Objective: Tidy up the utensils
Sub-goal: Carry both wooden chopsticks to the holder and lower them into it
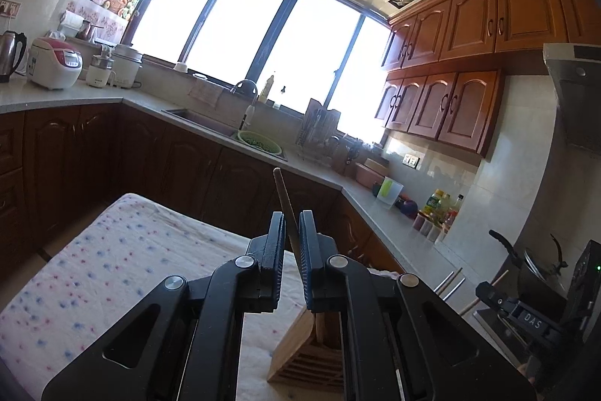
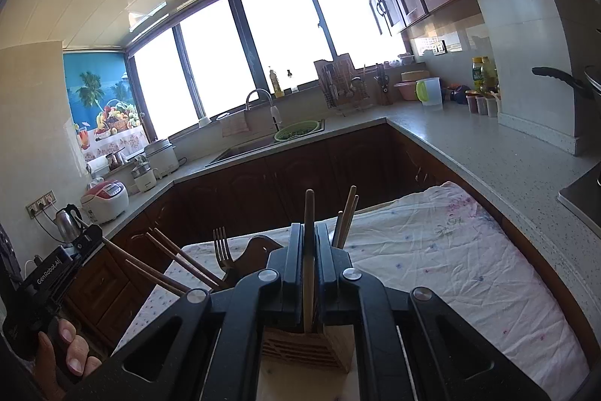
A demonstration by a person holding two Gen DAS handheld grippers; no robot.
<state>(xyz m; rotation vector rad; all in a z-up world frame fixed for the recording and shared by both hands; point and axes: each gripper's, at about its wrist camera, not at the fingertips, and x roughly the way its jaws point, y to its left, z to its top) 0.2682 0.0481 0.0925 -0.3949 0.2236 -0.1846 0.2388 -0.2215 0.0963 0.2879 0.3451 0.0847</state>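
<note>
A slatted wooden utensil holder (image 1: 300, 359) stands on a cloth-covered table, below both grippers; it also shows in the right wrist view (image 2: 326, 344). My left gripper (image 1: 292, 232) is shut on a dark wooden chopstick (image 1: 282, 190) that rises above the fingers. My right gripper (image 2: 308, 243) is shut on a wooden chopstick (image 2: 308, 213) whose lower end reaches into the holder. Several chopsticks (image 2: 347, 217) stand in the holder behind it. A fork (image 2: 222, 247) and more chopsticks (image 2: 176, 262) lean out to the left.
The table carries a white dotted cloth (image 1: 112, 269), which also shows in the right wrist view (image 2: 450, 258). A kitchen counter (image 2: 469, 153) with sink, green colander (image 2: 296, 130), dish rack and bottles wraps around behind. A stove and pot (image 1: 541, 265) sit at right.
</note>
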